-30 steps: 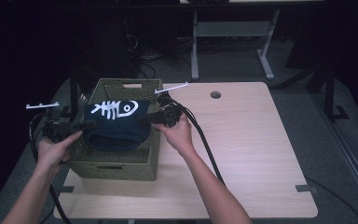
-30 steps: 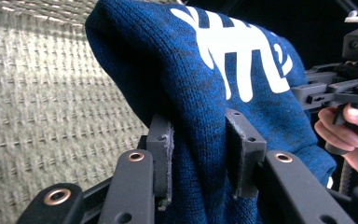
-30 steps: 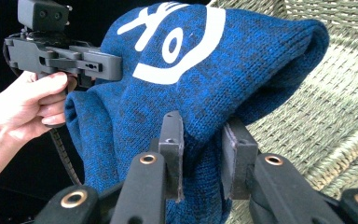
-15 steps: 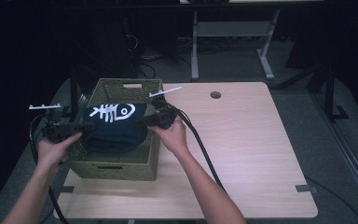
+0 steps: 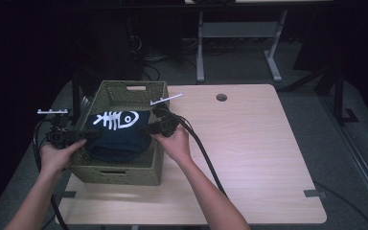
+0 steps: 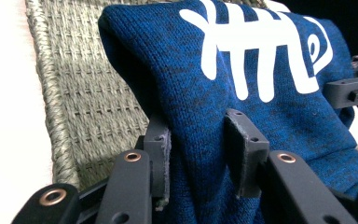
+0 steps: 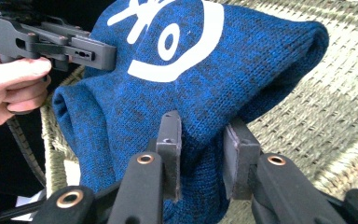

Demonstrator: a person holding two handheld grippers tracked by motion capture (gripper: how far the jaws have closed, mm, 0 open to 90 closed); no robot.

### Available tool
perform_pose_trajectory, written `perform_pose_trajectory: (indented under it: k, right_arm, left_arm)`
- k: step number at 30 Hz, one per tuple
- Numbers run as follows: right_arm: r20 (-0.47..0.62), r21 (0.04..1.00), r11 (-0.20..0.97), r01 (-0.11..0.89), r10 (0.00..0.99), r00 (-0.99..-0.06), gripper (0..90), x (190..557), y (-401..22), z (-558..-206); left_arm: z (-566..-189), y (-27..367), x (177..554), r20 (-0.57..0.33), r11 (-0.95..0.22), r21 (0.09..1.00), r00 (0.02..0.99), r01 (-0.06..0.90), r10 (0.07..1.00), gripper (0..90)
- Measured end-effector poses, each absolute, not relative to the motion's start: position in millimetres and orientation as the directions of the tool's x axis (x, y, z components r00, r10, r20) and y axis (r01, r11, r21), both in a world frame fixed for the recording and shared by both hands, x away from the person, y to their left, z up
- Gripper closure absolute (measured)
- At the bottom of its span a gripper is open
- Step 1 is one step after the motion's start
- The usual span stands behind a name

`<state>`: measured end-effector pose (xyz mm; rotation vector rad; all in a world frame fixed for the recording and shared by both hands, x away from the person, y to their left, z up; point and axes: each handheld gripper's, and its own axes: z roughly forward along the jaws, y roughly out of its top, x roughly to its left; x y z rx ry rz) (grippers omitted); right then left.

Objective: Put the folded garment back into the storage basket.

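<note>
Over wicker basket [image 5: 120,173] on wood table [image 5: 249,158], dark rm, both fingers pinching sweater [image 5: 117,139]

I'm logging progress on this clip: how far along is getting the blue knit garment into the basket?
Done: the folded blue knit garment with a white fishbone print is gripped at both ends, by the left gripper and the right gripper. In hand: it hangs over the olive woven basket on the light wooden table. Left: lowering it fully and letting go.

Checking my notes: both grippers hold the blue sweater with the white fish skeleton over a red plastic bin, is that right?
Not quite. The left gripper and right gripper do clamp the blue sweater, but the high view shows it over a green woven basket, not a red plastic bin.
</note>
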<state>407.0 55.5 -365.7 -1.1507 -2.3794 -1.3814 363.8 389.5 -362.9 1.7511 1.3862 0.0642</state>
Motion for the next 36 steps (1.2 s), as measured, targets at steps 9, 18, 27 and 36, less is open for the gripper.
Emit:
perform_pose_trajectory:
  k: [9, 18, 27, 36]
  right_arm:
    - [0.449, 0.682, 0.295, 0.669, 0.553, -0.702, 69.7, 404, 56, -365]
    - [0.377, 0.703, 0.308, 0.641, 0.603, -0.703, 56.3, 402, 54, -361]
    - [0.387, 0.719, 0.271, 0.640, 0.608, -0.693, 56.0, 406, 41, -351]
    - [0.444, 0.710, 0.262, 0.653, 0.553, -0.705, 55.8, 406, 34, -348]
  left_arm:
    - [-361, 387, 366, -0.425, -0.016, 0.646, 0.377, 0.763, 0.823, 63.3]
    - [-360, 387, 370, -0.358, -0.030, 0.661, 0.349, 0.750, 0.866, 54.5]
    - [-354, 388, 370, -0.386, -0.007, 0.671, 0.358, 0.742, 0.850, 54.2]
    - [-348, 381, 365, -0.428, 0.015, 0.695, 0.396, 0.719, 0.812, 54.4]
